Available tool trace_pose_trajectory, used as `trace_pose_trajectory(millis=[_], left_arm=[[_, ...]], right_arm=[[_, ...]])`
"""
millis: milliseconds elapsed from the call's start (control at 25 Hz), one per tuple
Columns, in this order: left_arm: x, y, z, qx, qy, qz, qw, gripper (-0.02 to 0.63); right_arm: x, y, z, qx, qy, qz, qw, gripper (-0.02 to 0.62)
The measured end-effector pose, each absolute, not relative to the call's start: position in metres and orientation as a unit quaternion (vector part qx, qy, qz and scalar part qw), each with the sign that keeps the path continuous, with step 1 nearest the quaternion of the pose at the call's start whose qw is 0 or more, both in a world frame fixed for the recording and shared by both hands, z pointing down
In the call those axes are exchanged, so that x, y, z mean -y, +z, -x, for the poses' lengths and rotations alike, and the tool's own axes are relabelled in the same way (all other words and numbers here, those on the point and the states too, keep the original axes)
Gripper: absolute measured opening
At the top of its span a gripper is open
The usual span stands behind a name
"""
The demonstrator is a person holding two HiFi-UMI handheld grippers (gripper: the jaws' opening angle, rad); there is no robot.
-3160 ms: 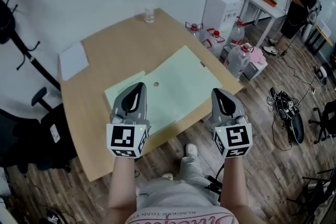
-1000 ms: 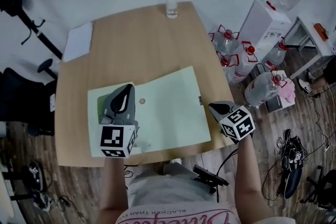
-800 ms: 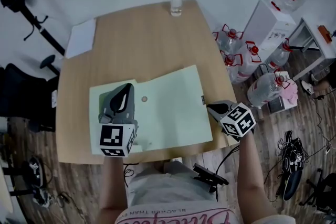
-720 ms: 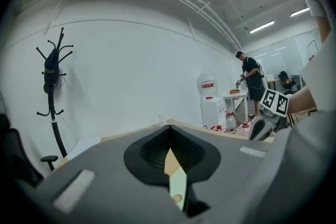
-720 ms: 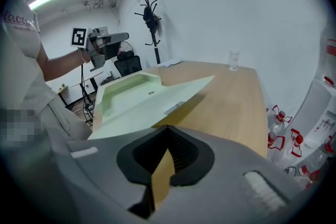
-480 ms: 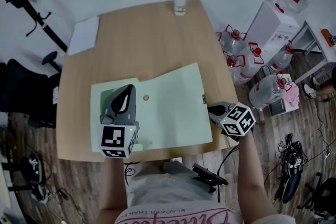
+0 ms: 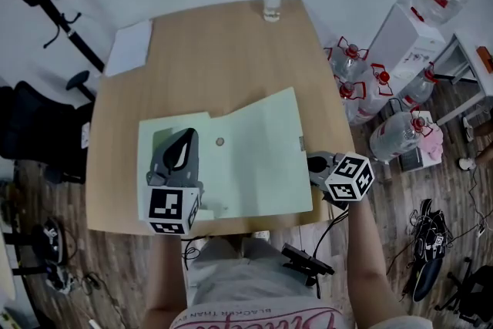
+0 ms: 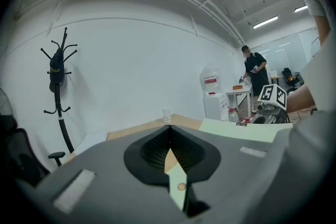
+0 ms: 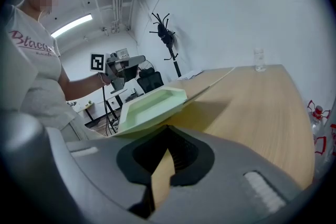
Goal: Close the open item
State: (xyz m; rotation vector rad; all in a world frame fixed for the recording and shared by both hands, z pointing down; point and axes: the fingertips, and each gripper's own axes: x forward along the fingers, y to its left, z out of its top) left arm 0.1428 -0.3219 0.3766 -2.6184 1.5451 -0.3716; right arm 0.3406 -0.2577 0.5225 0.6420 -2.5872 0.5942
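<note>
The job is at its start. The big pale green paper folder (image 7: 254,158) lies open and flat on the light brown wooden table (image 7: 208,65), on the 6 o'clock side, close to the person.

The left gripper (image 7: 185,136) rests on the folder's 9 o'clock half. Its jaws are together at the tips and hold nothing. I think it is there to keep the folder from sliding.

The right gripper (image 7: 314,163) is at the folder's 3 o'clock edge, by the table's edge. Its jaws are pressed together with nothing between them. In the right gripper view, the edge of the folder (image 9: 152,105) is lifted a little off the table just above the jaws, with a shadow under it. It looks like the tip is poking under that edge.

Next, I think the right gripper must lift that half up and swing it over toward 9 o'clock. The left gripper will have to get out of the way first.

I see no papers in the folder, only a small brown round button (image 7: 220,142). A small clear cup (image 7: 271,8) stands at the table's 12 o'clock edge; I cannot tell if anything is in it. Clear water jugs with red caps (image 7: 350,65) stand on the floor at 3 o'clock.
</note>
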Motion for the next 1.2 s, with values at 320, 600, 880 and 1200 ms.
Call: trace_pose_trajectory(millis=[320, 600, 880, 1200], left_arm=[[0.318, 0.382, -0.125, -0.509, -0.123, 0.852, 0.028, 0.014], [0.319, 0.382, -0.098, -0.513, -0.122, 0.849, 0.028, 0.014], [0.319, 0.374, -0.069, -0.52, -0.121, 0.845, 0.029, 0.014], [0.321, 0.373, -0.036, -0.528, -0.123, 0.84, 0.028, 0.014]], right_arm=[[0.253, 0.513, -0.32, 0.935, 0.236, -0.207, 0.164, 0.003], [0.256, 0.505, -0.292, 0.94, 0.241, -0.193, 0.148, 0.002], [0.26, 0.5, -0.261, 0.941, 0.236, -0.188, 0.151, 0.002], [0.267, 0.494, -0.232, 0.943, 0.235, -0.185, 0.142, 0.002]])
